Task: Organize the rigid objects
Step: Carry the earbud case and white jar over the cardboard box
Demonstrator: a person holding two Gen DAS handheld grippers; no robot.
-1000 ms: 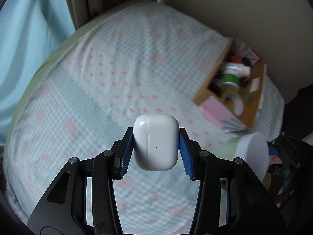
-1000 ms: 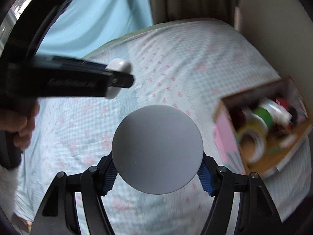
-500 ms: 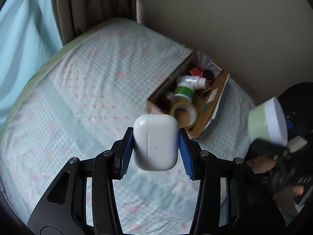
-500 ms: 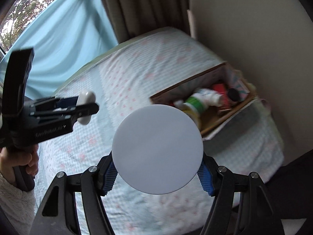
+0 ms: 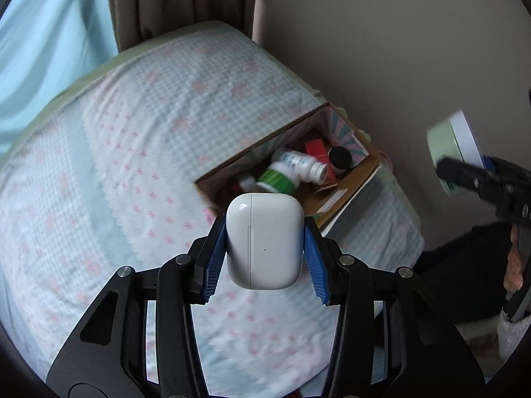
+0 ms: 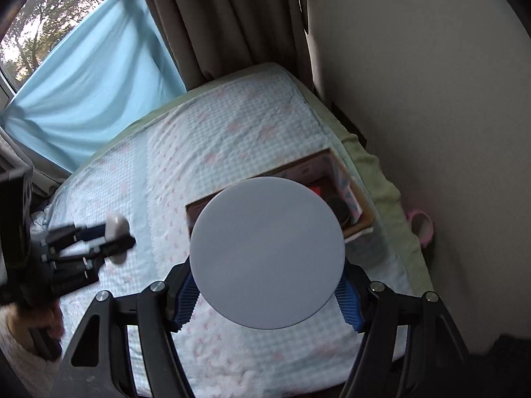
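Observation:
My left gripper (image 5: 265, 258) is shut on a white earbud case (image 5: 264, 240), held in the air above the bed. My right gripper (image 6: 267, 290) is shut on a round jar with a white lid (image 6: 267, 252) and pale green body (image 5: 453, 152), also in the air. An open cardboard box (image 5: 351, 185) sits on the bed by the wall, just beyond the earbud case. It holds a green-labelled bottle (image 5: 278, 177), a white bottle (image 5: 300, 162), a red item and a black cap. In the right wrist view the jar hides most of the box (image 6: 358, 205), and the left gripper (image 6: 116, 235) shows at the left.
The bed (image 5: 132, 152) has a light blue checked cover with pink marks. A beige wall (image 5: 381, 33) runs along its right side. Brown curtains (image 6: 225, 16) and a light blue curtain (image 6: 83, 93) hang behind it. A pink object (image 6: 421, 225) lies between bed and wall.
Both grippers have swung towards the wall with their loads still held. The box has come closer to the middle of both views, and now lies behind the jar in the right view.

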